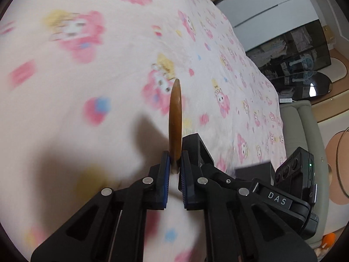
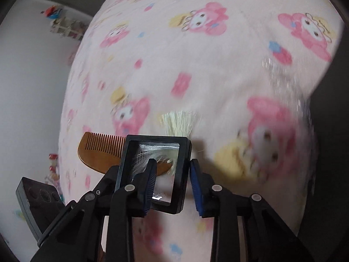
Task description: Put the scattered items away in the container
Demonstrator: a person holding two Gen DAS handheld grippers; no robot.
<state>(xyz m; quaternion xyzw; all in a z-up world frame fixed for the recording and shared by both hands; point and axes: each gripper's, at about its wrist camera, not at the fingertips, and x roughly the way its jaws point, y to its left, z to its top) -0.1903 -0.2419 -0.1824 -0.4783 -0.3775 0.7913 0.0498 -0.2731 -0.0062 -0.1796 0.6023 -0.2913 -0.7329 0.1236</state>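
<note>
Left wrist view: left hand-held gripper (image 1: 174, 170), angled downward, clamps wooden comb (image 1: 175, 118) edgewise.

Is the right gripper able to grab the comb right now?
Probably not. The comb is already pinched in the jaws of the left gripper, and a black frame sits between the jaws of the right gripper, in front of the comb.

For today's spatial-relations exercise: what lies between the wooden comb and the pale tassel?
A black frame with a clear window sits between the comb and the tassel, overlapping both; the right wrist view shows it.
</note>
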